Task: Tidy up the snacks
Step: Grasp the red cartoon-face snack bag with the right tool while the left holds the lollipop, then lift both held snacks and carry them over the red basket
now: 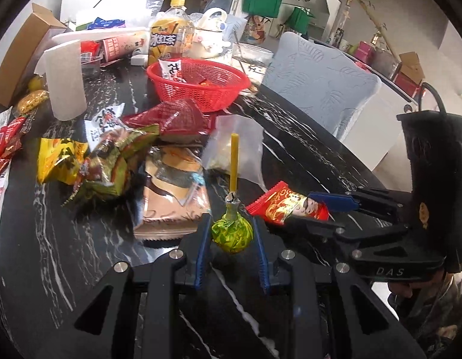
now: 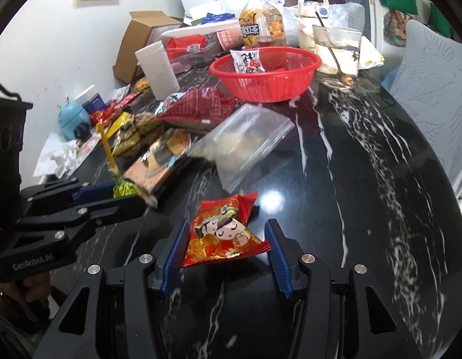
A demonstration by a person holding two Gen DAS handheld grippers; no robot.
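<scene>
My left gripper (image 1: 232, 227) is shut on a green-wrapped lollipop (image 1: 232, 233) with a yellow stick, held over the dark marble table (image 1: 81, 254); it also shows in the right wrist view (image 2: 123, 190). My right gripper (image 2: 228, 233) is shut on a red snack packet (image 2: 225, 233) with a cartoon couple; it also shows in the left wrist view (image 1: 288, 208). A red basket (image 1: 198, 85) (image 2: 265, 74) holding a white snack packet stands further back. A pile of snack packs (image 1: 111, 155) lies at the left.
A clear zip bag (image 2: 246, 143), a white paper roll (image 1: 66, 80), an iced tea bottle (image 1: 171, 39), a glass with a spoon (image 2: 337, 55) and a cardboard box (image 2: 141, 42) stand around the basket. A pale cushioned chair (image 1: 320, 83) is at the table's right edge.
</scene>
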